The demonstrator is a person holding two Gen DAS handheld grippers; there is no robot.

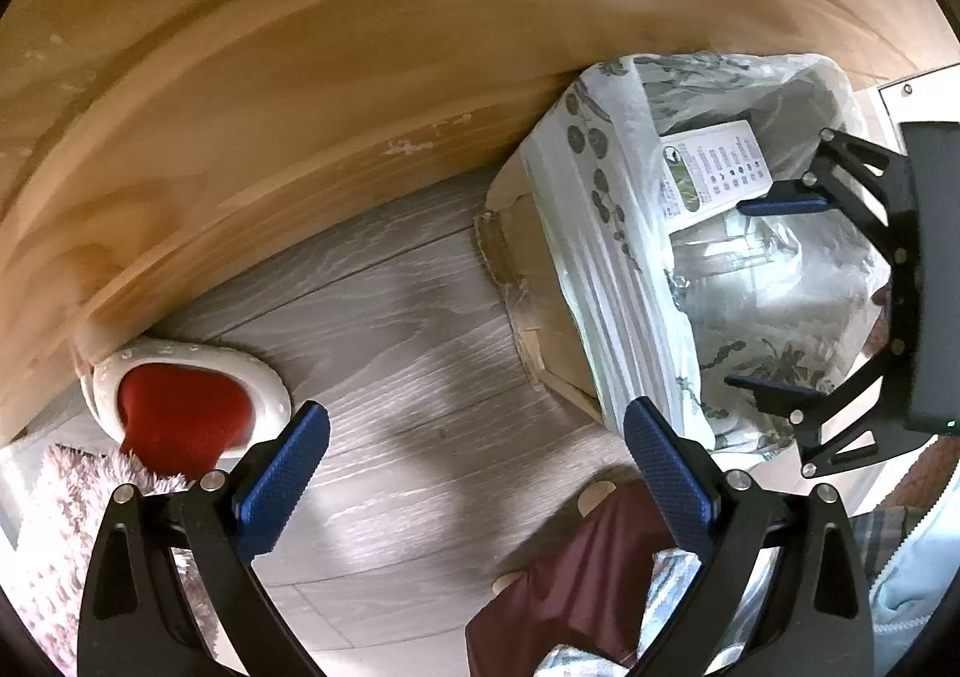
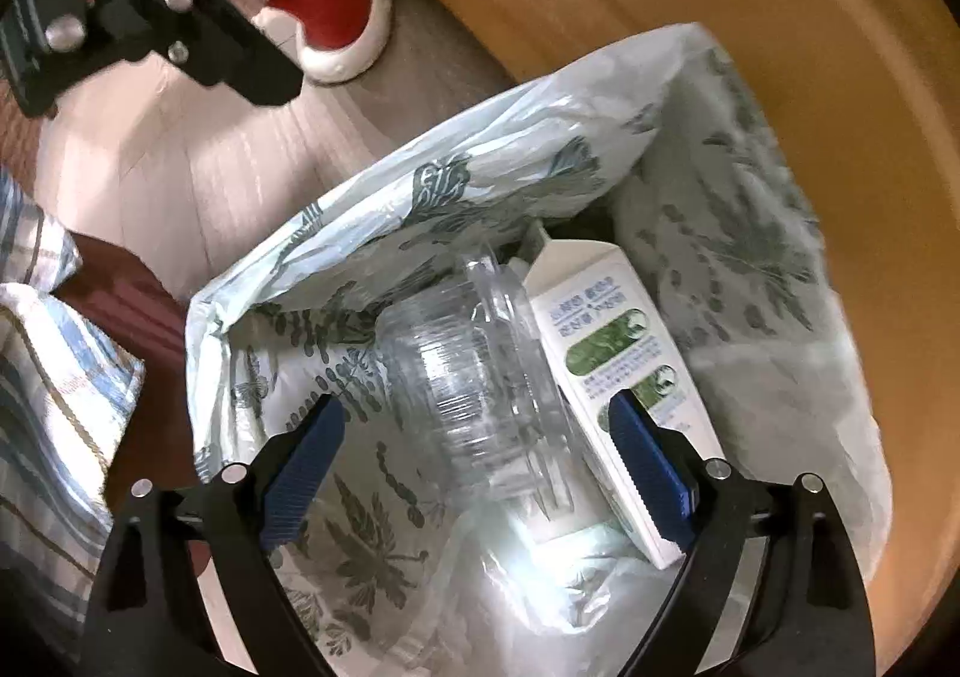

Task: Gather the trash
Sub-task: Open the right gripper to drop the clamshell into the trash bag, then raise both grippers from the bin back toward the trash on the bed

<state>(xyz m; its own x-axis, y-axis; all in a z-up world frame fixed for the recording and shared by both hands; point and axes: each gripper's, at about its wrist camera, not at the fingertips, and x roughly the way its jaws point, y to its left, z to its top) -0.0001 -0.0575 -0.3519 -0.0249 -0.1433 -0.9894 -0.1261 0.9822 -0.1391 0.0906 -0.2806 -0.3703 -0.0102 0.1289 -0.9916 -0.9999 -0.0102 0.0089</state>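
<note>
Grey wood-look floor [image 1: 384, 329] runs under a pale wooden desk [image 1: 336, 77], and down here the right hand-held gripper [image 2: 480, 473] hangs straight over the bin, jaws spread wide, nothing between the blue pads [image 2: 303, 473]. No grip on anything; the clear tub [image 2: 474, 377] lies free below it. The left hand-held gripper [image 1: 474, 479] is just as wide and just as empty, parked over bare floor beside the bin.

The drop looks done, so the good move now, I'd say, is a clean straight lift: keep those jaws wide so no pad snags the loose bag [image 2: 432, 179], and don't drag sideways or the liner could pull off the rim.

Out from the pads, then. That leaf-printed bag lines a cardboard box [image 1: 540, 281] standing against the desk. Inside it: the clear ribbed tub on its side, and touching it, a white carton [image 2: 606, 353] with green labels, leaning tilted toward the desk side. Plenty of room left in there.

Beyond the bin, a white slipper [image 1: 186, 395] with a red lining sits by the desk edge, next to a pink fluffy rug [image 1: 54, 503].
</note>
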